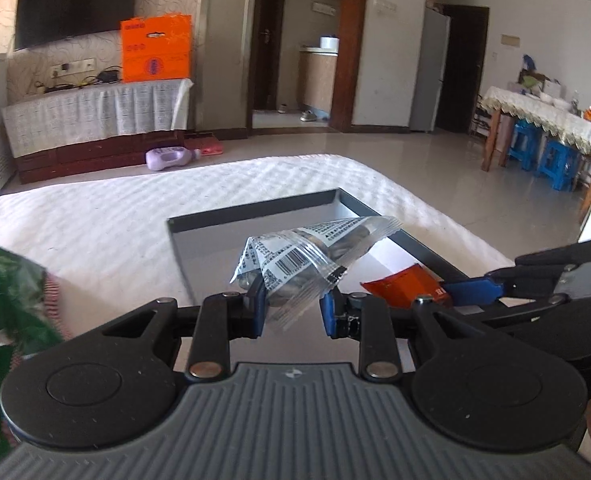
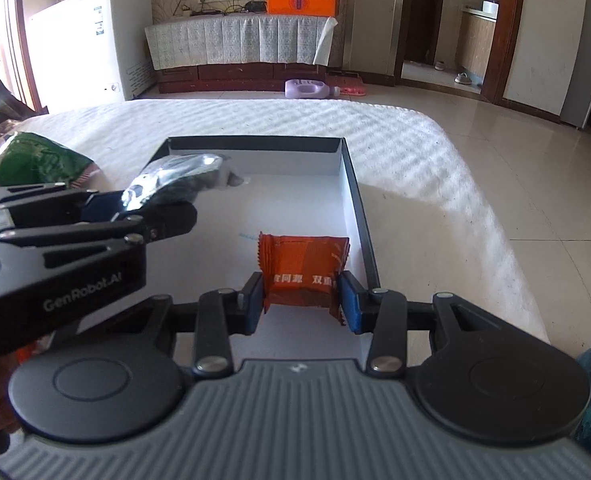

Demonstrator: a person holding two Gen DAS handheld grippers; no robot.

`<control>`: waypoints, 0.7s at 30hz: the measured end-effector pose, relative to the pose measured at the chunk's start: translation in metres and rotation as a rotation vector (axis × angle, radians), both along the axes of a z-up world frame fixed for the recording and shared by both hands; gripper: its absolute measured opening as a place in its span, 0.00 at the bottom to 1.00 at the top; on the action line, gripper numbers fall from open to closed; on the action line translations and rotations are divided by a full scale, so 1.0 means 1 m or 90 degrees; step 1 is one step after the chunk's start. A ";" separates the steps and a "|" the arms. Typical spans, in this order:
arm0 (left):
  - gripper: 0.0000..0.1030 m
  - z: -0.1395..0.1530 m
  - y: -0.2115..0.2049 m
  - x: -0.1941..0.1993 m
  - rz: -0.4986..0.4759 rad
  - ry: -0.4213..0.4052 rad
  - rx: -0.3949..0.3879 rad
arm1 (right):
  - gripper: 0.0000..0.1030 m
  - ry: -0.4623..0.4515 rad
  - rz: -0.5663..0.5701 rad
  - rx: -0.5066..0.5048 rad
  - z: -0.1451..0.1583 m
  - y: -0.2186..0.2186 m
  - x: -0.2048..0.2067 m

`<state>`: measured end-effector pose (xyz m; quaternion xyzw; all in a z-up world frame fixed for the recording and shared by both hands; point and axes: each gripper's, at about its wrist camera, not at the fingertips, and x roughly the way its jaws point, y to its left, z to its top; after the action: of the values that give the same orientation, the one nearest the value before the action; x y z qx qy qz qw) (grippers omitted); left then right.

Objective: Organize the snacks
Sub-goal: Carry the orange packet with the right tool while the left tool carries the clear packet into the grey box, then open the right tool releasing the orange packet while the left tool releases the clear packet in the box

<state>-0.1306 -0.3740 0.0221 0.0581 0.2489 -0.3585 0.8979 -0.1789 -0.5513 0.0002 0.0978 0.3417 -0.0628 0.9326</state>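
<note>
A shallow box (image 1: 255, 212) (image 2: 349, 168) with a dark rim and white floor lies on the white bed. My left gripper (image 1: 293, 306) is shut on a clear snack packet with a barcode (image 1: 307, 256) and holds it above the box; the packet also shows in the right wrist view (image 2: 179, 178). My right gripper (image 2: 301, 300) is shut on an orange snack packet (image 2: 303, 268) over the box floor near its right wall; that packet also shows in the left wrist view (image 1: 403, 286).
A green snack bag (image 1: 3, 292) (image 2: 35, 158) lies on the bed left of the box. The white bedspread (image 2: 415, 152) ends at a tiled floor. A purple bottle (image 2: 309, 88) lies by the TV cabinet. A table with blue stools (image 1: 551, 156) stands far right.
</note>
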 end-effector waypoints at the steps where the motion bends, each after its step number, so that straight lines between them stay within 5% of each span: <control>1: 0.30 -0.001 -0.003 0.003 0.000 0.005 0.001 | 0.41 0.001 0.002 -0.006 0.000 0.000 0.001; 6: 0.35 -0.009 -0.011 0.012 0.014 0.018 0.021 | 0.42 0.010 0.011 -0.018 0.000 0.002 0.004; 11: 0.80 -0.004 -0.005 0.004 0.018 -0.015 0.002 | 0.45 0.014 0.015 -0.038 -0.002 0.007 0.003; 21: 0.90 0.015 0.037 -0.031 0.048 -0.069 -0.024 | 0.47 0.010 0.002 -0.035 0.009 0.020 -0.020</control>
<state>-0.1613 -0.3375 0.0367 0.0512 0.1955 -0.3251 0.9239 -0.1993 -0.5317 0.0095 0.0709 0.3470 -0.0715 0.9324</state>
